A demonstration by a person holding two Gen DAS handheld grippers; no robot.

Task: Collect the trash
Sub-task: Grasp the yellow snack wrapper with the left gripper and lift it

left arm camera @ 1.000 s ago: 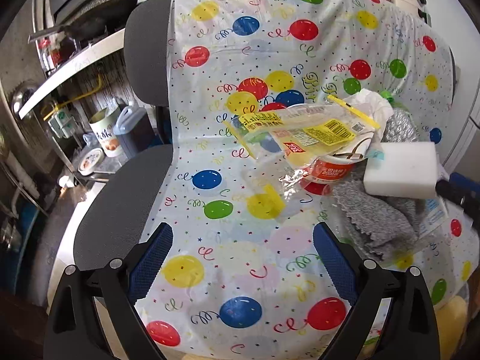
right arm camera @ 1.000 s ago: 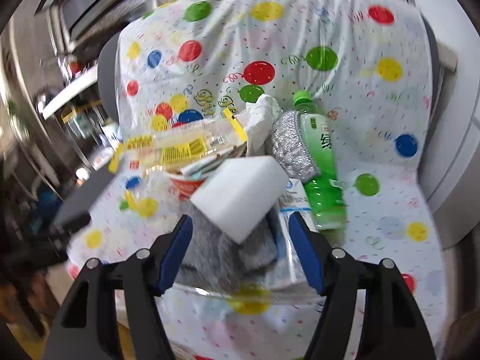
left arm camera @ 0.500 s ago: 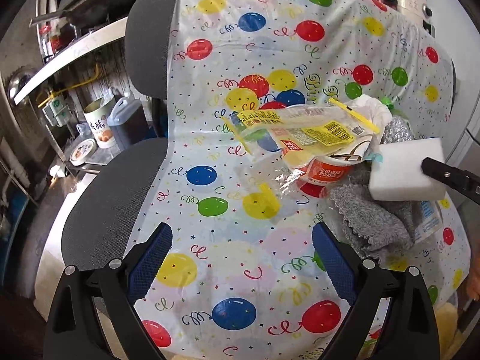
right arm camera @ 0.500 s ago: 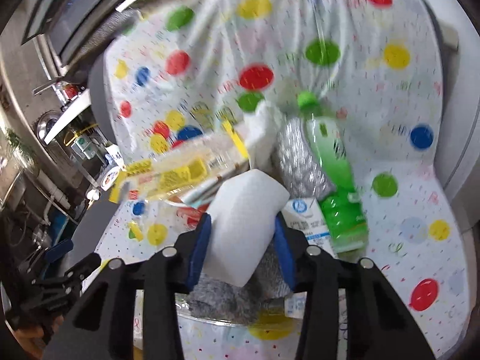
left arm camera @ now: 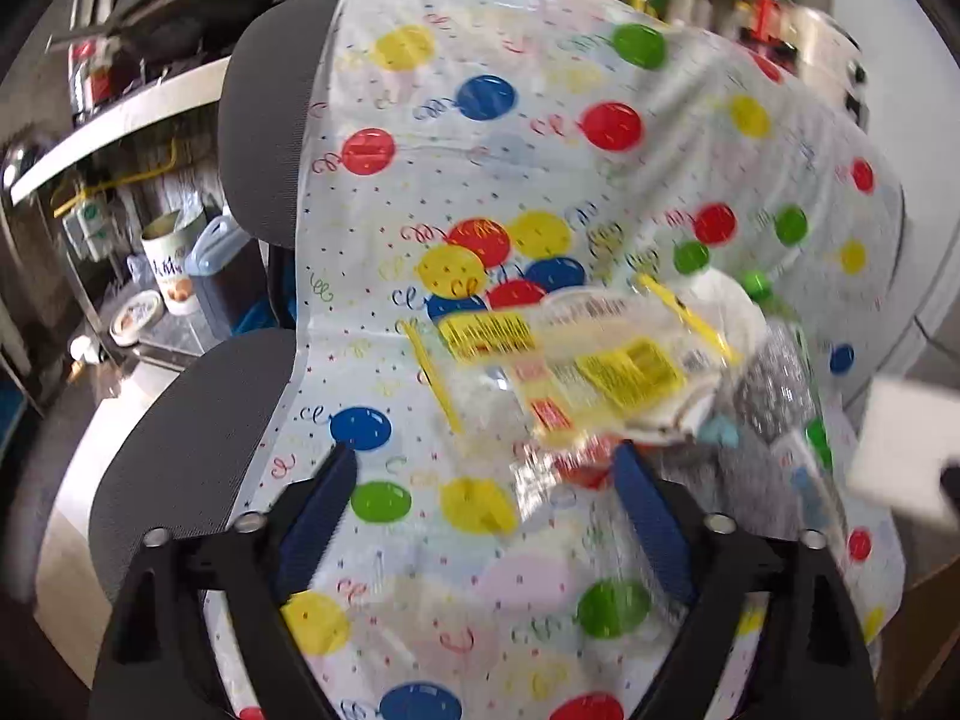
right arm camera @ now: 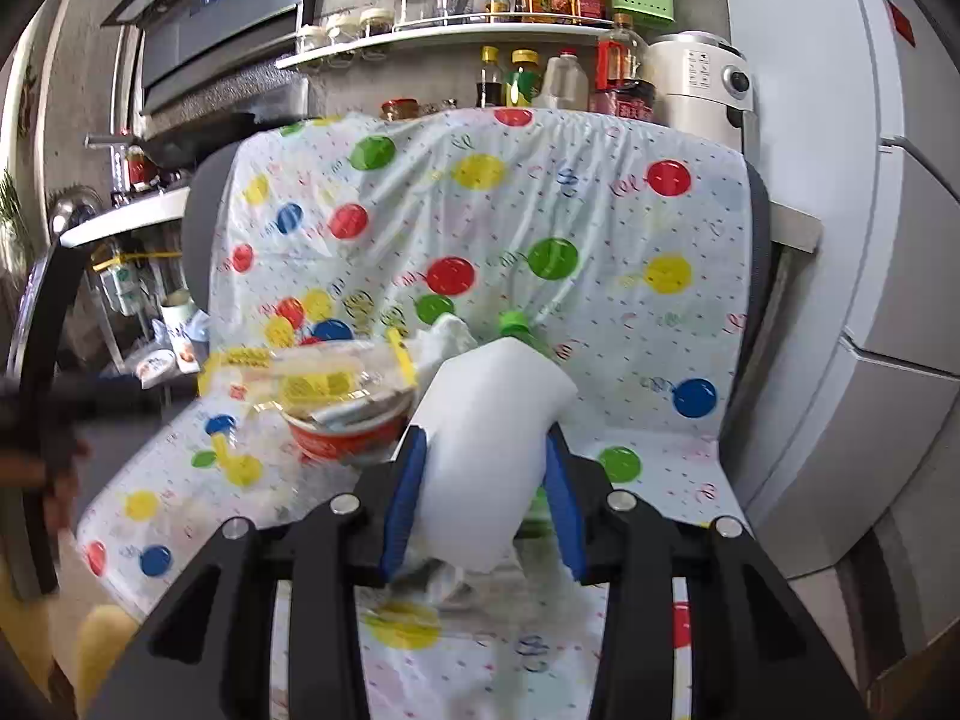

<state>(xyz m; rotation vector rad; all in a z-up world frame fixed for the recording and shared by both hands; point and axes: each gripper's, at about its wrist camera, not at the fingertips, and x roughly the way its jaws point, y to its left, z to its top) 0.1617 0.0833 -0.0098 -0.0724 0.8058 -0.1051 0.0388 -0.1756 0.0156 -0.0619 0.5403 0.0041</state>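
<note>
A trash pile lies on a chair under a balloon-print cover point(left arm camera: 480, 138). It holds a clear wrapper with yellow labels point(left arm camera: 576, 372), a red noodle cup point(right arm camera: 342, 438), a white crumpled bag point(right arm camera: 450, 330), a silver scourer point(left arm camera: 774, 372) and a green-capped bottle point(right arm camera: 513, 321). My right gripper point(right arm camera: 485, 438) is shut on a white sponge block point(right arm camera: 492, 396), held above the pile; the sponge point(left arm camera: 900, 450) also shows at the left wrist view's right edge. My left gripper point(left arm camera: 485, 453) hovers over the seat with its jaws closing. A crinkled corner of the wrapper lies by its right fingertip, unpressed.
Behind the chair are a counter and shelf with several bottles and jars point(right arm camera: 528, 0) and a white appliance point(right arm camera: 702, 78). A grey fridge point(right arm camera: 870, 300) stands close on the right. Tins and a jug point(left arm camera: 174, 270) sit low on the left. Something yellow point(right arm camera: 102, 630) lies below the seat.
My right gripper closed on the white sponge and lifted it off the grey cloth. My left gripper moved in toward the wrapper and cup, and its jaws narrowed.
</note>
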